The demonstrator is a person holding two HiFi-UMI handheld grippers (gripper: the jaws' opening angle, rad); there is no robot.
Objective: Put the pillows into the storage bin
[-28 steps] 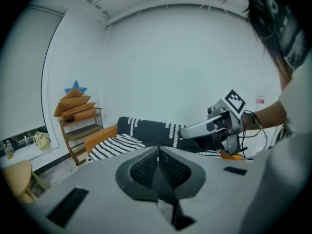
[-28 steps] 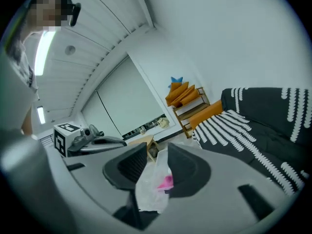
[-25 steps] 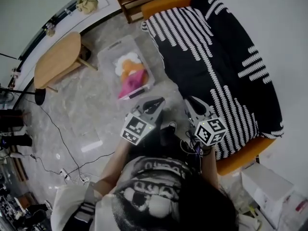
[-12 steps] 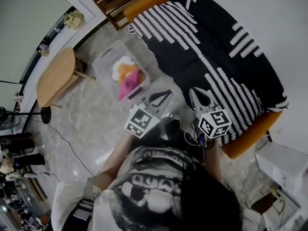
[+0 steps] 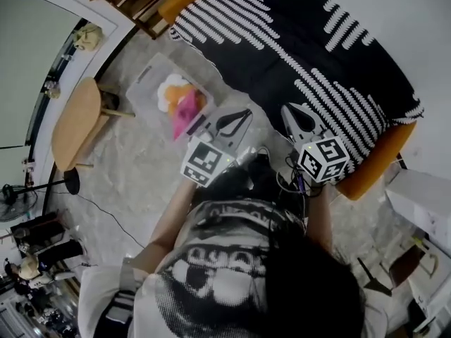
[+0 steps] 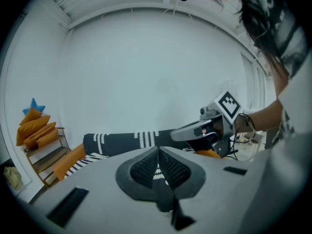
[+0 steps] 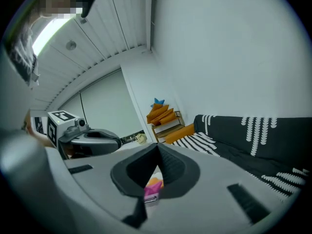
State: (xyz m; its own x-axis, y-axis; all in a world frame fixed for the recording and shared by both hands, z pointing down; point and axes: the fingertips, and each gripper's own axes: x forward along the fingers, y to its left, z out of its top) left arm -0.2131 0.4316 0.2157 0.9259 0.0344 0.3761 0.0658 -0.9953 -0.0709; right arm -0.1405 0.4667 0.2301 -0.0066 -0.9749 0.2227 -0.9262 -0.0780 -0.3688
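Striped sofa [image 5: 317, 55], wooden table [image 5: 76, 122], marble floor [image 5: 134, 189].

Black-and-white printed shirt [image 5: 211, 273], dark hair [image 5: 310, 294], striped sleeve [image 5: 116, 308]

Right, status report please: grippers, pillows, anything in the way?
Left gripper shut, empty. Right gripper shut, empty. Pillows lie in storage bin on floor; none visible on sofa. Nothing blocking the bin.
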